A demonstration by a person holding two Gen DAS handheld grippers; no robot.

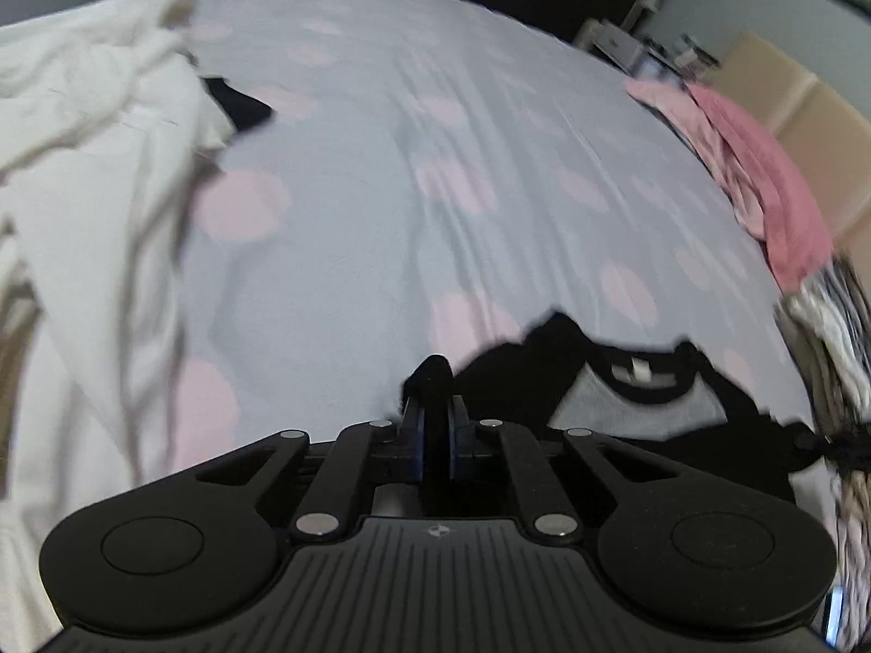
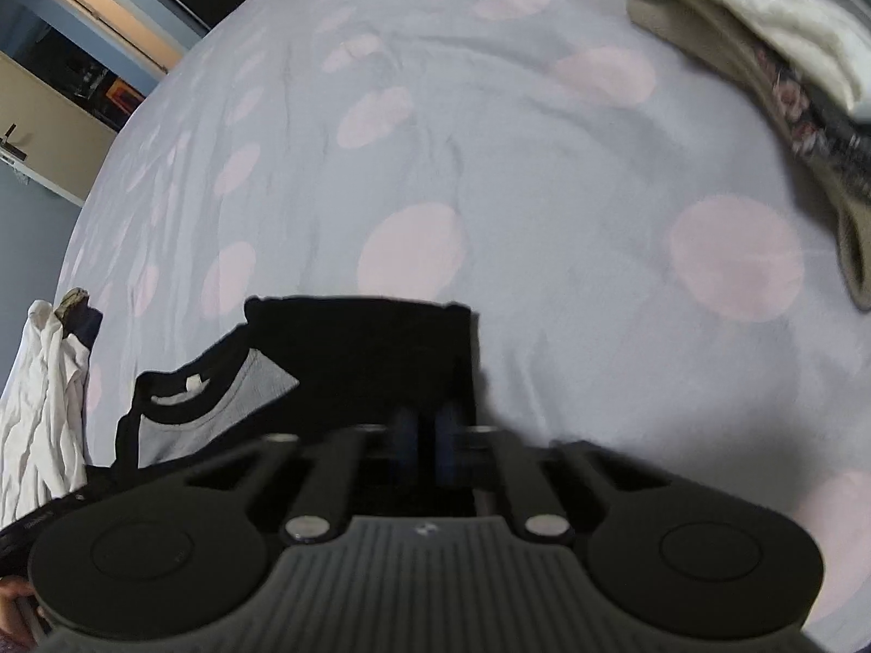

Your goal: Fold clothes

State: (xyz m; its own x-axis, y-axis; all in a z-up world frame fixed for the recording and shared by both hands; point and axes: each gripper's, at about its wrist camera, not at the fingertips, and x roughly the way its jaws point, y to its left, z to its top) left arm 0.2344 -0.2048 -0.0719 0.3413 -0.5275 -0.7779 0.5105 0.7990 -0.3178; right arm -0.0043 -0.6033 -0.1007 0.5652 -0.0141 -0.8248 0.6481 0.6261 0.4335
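Black-and-grey shirt lay on the dotted bedsheet. Left gripper was clamped on one black edge, right gripper on another, probably readying a fold. Beyond the shirt: white garments, pink clothes.
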